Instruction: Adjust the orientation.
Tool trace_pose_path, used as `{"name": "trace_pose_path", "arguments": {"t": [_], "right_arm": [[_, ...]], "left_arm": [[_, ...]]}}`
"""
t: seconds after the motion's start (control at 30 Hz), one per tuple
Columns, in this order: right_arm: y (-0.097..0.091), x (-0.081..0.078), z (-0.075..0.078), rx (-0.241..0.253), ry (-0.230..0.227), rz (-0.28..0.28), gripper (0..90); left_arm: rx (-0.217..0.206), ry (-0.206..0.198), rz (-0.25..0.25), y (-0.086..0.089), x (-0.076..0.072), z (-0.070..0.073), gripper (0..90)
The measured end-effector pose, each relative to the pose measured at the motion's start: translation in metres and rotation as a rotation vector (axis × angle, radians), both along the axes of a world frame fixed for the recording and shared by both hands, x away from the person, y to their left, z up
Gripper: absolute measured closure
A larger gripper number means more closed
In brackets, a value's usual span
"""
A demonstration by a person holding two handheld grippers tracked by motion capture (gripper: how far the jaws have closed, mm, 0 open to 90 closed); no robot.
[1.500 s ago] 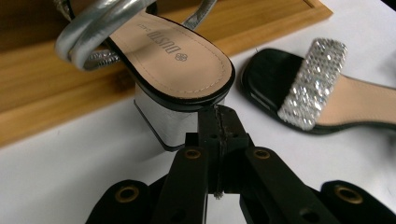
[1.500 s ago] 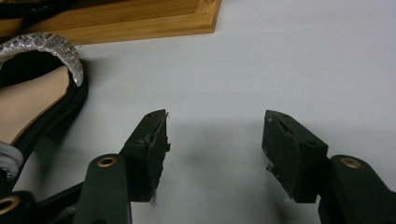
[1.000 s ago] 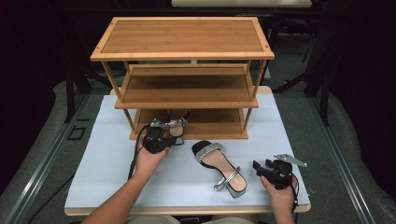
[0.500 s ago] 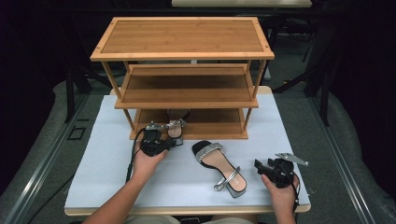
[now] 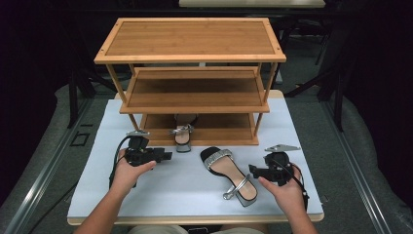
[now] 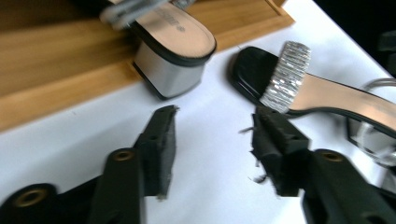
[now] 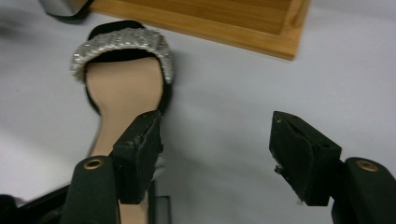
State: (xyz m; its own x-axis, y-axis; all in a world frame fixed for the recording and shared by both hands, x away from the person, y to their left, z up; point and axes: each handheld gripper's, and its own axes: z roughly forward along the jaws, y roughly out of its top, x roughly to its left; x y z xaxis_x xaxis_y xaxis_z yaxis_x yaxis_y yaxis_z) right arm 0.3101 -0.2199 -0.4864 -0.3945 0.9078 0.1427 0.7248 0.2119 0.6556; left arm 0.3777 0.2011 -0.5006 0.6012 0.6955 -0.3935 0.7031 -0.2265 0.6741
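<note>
A: Whereas the left gripper (image 5: pixel 165 156) had stood at the heel of the sandal on the rack (image 5: pixel 183 135) a second before, it now lay drawn back over the white table (image 5: pixel 160 187), its jaws apart and empty; what did that indicate?

B: It indicated a completed release; in the left gripper view the block heel of that sandal (image 6: pixel 170 51) overhung the front edge of the bottom shelf (image 6: pixel 60 84), and the gripper (image 6: pixel 212 140) held nothing; the first sandal could be judged as placed, though not pushed fully in.

A: And where was the second sandal (image 5: pixel 229 174)?

B: It lay flat on the table between the two hands, toe toward the wooden rack (image 5: pixel 195 78), well clear of the shelf; its position matched the earlier pictures.

A: What was the state of the right gripper (image 5: pixel 253 170)?

B: Its jaws stood apart, clamped on nothing; the right gripper view showed one jaw over the sandal's insole (image 7: pixel 123 100) near the heel end, the other over bare table; the gripper (image 7: pixel 215 140) had edged closer to the sandal; a grasp near the heel strap appeared to be the next step.
</note>
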Motion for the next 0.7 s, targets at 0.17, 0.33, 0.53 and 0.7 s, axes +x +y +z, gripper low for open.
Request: {"name": "trace_pose_path", "arguments": {"t": [0.17, 0.33, 0.53, 0.7], "right_arm": [[0.021, 0.008, 0.015, -0.085, 0.047, -0.01, 31.0], [0.042, 0.02, 0.03, -0.129, 0.075, 0.05, 30.4], [0.061, 0.033, 0.034, -0.128, 0.151, 0.127, 29.7], [0.072, 0.034, 0.034, -0.155, 0.168, 0.147, 29.6]], "left_arm": [[-0.006, 0.023, -0.06, -0.003, -0.001, 0.0, 47.9], [0.006, 0.038, -0.113, -0.006, 0.0, 0.002, 50.0], [0.02, 0.045, -0.1, 0.0, 0.002, 0.004, 48.3], [-0.007, 0.038, -0.073, 0.008, 0.004, 0.008, 48.0]]}}
